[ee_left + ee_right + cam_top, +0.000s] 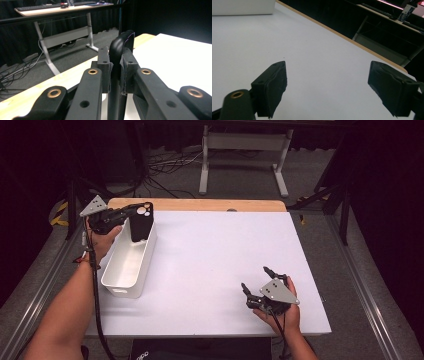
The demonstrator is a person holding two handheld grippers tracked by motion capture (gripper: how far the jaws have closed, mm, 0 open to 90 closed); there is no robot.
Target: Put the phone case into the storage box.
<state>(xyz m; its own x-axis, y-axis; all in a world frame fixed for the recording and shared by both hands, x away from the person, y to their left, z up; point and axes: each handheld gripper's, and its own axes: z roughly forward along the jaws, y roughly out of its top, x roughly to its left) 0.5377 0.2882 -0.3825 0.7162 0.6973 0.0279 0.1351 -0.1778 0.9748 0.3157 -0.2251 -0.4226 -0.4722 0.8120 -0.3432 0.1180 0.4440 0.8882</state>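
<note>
Left gripper (136,217) clamps black phone case (141,222) on thin edge, case upright over far end of white bin (125,267). Lower straight, clear bin wall, release low. Right gripper (260,287) wide open, empty, resting on table (215,250).

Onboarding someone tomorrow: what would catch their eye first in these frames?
First the black phone case, clamped upright in the left gripper over the far end of the white bin at the table's left edge; the left gripper view shows the jaws shut on its thin edge. Next the right gripper, jaws wide open and holding nothing, resting near the front right of the white table.
</note>
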